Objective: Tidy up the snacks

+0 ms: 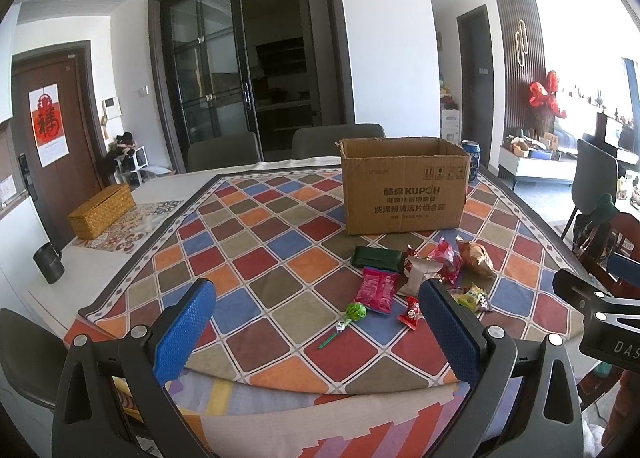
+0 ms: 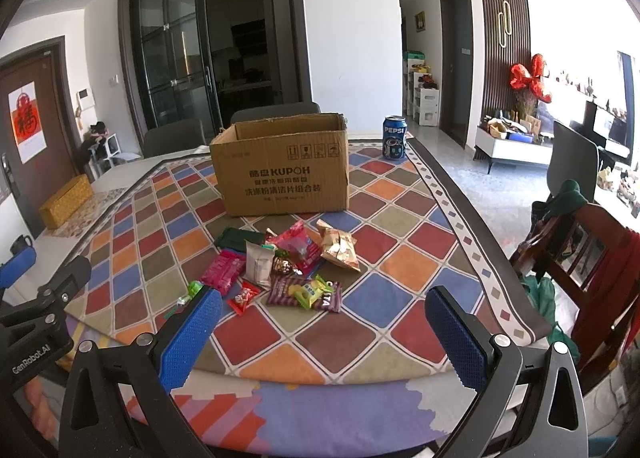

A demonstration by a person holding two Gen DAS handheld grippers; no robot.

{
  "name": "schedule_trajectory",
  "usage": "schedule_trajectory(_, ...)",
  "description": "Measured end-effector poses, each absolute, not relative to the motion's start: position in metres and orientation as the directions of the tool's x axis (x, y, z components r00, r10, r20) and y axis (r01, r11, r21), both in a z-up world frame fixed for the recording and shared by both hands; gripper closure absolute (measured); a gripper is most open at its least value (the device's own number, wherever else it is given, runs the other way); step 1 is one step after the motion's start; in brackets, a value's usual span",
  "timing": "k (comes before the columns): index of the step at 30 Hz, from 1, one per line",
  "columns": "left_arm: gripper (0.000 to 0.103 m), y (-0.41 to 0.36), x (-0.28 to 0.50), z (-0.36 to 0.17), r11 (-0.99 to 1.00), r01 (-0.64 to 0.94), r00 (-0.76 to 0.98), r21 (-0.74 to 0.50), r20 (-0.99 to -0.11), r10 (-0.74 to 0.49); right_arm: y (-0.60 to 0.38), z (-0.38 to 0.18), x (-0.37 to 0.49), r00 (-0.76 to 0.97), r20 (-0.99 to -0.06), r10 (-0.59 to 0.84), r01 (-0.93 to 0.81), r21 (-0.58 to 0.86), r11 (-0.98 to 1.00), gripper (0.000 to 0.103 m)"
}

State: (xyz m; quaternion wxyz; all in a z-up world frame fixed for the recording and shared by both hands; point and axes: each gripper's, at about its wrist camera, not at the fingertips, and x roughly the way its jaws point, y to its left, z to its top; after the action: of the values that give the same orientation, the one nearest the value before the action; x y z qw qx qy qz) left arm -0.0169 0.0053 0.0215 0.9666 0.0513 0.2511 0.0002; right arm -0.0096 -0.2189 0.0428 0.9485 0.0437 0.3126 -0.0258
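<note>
An open cardboard box [image 1: 404, 190] [image 2: 282, 170] stands on the chequered tablecloth. In front of it lies a heap of snacks: a dark green packet [image 1: 376, 257] [image 2: 236, 239], a pink packet [image 1: 378, 290] [image 2: 224, 271], a green lollipop [image 1: 354, 312], a small red sweet [image 1: 411, 312] [image 2: 243, 298], a golden bag [image 1: 476, 258] [image 2: 339, 248] and a purple wafer packet [image 2: 304, 294]. My left gripper [image 1: 316, 322] hangs open near the table's front edge, short of the lollipop. My right gripper [image 2: 324, 326] is open too, nothing between its fingers, just before the heap.
A Pepsi can [image 2: 394, 137] [image 1: 471, 157] stands right of the box. A woven box [image 1: 102, 210] and a black mug [image 1: 49, 263] sit at the left. Grey chairs [image 1: 224, 152] stand behind the table, a wooden chair [image 2: 580, 250] with clothes at the right.
</note>
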Motion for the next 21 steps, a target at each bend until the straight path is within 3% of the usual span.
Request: schedule_trajectory(21,0.003,-0.007,0.002,0.003,0.989,0.109,0.839,0.1,-0.544,-0.038,-0.222,0.033,0.003,0.775,-0.632,-0.003,0.064,0.074,0.995,0.001)
